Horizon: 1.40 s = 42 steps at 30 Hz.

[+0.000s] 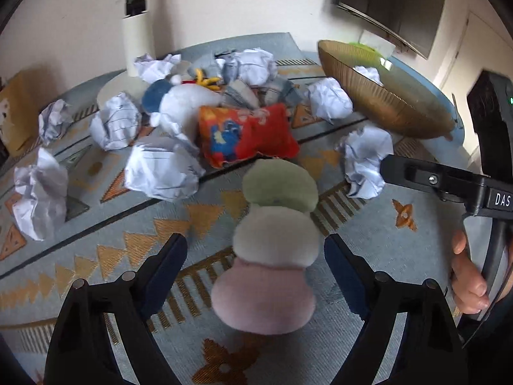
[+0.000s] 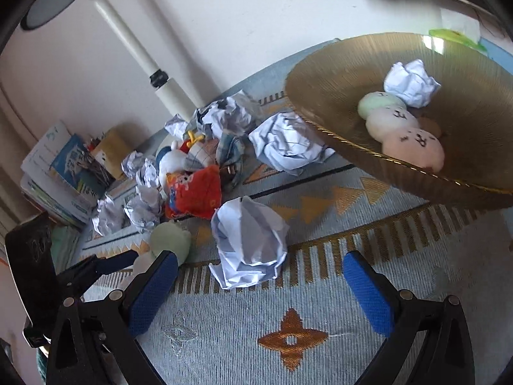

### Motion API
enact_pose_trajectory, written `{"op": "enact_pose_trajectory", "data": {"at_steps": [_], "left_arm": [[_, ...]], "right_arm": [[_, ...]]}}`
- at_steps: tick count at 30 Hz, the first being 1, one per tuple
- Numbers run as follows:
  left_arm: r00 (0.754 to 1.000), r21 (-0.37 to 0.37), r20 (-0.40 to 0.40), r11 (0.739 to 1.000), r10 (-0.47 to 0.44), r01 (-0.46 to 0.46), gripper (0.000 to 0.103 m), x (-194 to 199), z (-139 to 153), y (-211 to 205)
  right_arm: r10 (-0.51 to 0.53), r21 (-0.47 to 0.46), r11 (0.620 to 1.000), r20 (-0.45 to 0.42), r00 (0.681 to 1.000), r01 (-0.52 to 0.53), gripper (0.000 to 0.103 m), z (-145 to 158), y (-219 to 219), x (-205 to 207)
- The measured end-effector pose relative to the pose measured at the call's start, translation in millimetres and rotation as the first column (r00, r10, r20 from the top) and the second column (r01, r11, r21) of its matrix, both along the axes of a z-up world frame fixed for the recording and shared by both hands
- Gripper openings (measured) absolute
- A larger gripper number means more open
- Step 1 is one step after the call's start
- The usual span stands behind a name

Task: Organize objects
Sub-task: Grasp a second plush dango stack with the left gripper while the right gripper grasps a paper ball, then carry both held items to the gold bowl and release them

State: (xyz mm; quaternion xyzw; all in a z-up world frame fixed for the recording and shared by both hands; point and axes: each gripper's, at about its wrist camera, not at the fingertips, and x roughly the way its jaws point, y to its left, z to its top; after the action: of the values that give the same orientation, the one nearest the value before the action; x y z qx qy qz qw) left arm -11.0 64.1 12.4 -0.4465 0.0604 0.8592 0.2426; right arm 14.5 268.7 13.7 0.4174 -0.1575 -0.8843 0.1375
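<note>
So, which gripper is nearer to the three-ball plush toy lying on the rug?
Left. The left gripper is open with the three-ball plush toy between its fingers. The right gripper is off to the toy's right, open toward a crumpled paper ball.

In the right wrist view, a bowl (image 2: 327,96) fills the upper right, holding a plush (image 2: 397,122) and a paper ball (image 2: 412,81). Another paper ball (image 2: 248,240) lies at centre on the rug (image 2: 288,288). A toy pile (image 2: 195,173) sits left of centre, with books (image 2: 61,173) at far left.
</note>
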Motion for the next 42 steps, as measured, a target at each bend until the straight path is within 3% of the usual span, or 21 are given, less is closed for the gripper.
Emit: {"op": "enact_pose_trajectory", "data": {"at_steps": [2,6,8,12,16,18,20,23,26,32,35,42], "left_arm": [[1.000,-0.008,-0.011,1.000,-0.019,0.018,0.081,3.8,0.6,8.2],[0.999,-0.062,-0.044,0.998,0.009,-0.012,0.047,7.6,-0.1,21.2],[0.998,-0.065,-0.046,0.997,0.035,-0.038,0.045,9.6,0.8,20.1],[0.989,0.009,-0.025,0.990,0.143,-0.143,0.044,16.6,4.4,-0.6],[0.968,0.044,-0.086,0.972,0.234,-0.231,0.044,38.7,10.0,-17.3],[0.961,0.053,-0.117,0.968,0.249,-0.244,0.044,44.2,15.7,-19.1],[0.953,0.070,-0.137,0.963,0.269,-0.262,0.044,43.2,24.1,-23.0],[0.938,0.085,-0.148,0.949,0.312,-0.302,0.044,33.7,28.8,-29.3],[0.924,0.087,-0.174,0.940,0.340,-0.330,0.044,26.8,20.5,-33.0],[0.913,0.203,-0.119,0.909,0.391,-0.363,0.045,28.5,15.0,-50.0],[0.906,0.194,-0.071,0.897,0.417,-0.397,0.045,21.2,9.1,-51.8],[0.911,0.188,-0.083,0.904,0.404,-0.384,0.045,24.7,9.6,-48.0]], "right_arm": [[0.015,0.037,0.999,-0.019,1.000,-0.014,0.103,2.0,-8.8,-0.1],[0.063,0.131,0.990,-0.069,0.996,-0.054,0.094,4.9,-27.1,4.7],[0.083,0.168,0.983,-0.082,0.993,-0.068,0.083,5.3,-33.5,5.3],[0.099,0.230,0.969,-0.011,0.995,-0.094,0.046,-4.8,-43.5,-5.9],[0.105,0.241,0.967,-0.066,0.992,-0.086,0.044,0.7,-46.0,1.7],[0.167,0.249,0.960,-0.127,0.978,-0.131,0.045,8.9,-52.9,12.4],[0.278,0.301,0.925,-0.125,0.952,-0.230,0.045,9.3,-70.9,19.2],[0.335,0.458,0.854,-0.120,0.934,-0.248,0.045,4.2,-97.5,27.7],[0.345,0.476,0.842,-0.115,0.932,-0.253,0.045,-1.9,-102.1,29.5],[0.302,0.438,0.872,-0.130,0.944,-0.219,0.045,-1.0,-91.6,25.2],[0.293,0.413,0.886,-0.143,0.945,-0.212,0.045,0.9,-87.8,25.7],[0.256,0.348,0.918,-0.156,0.954,-0.189,0.045,4.8,-75.6,23.9]]}}
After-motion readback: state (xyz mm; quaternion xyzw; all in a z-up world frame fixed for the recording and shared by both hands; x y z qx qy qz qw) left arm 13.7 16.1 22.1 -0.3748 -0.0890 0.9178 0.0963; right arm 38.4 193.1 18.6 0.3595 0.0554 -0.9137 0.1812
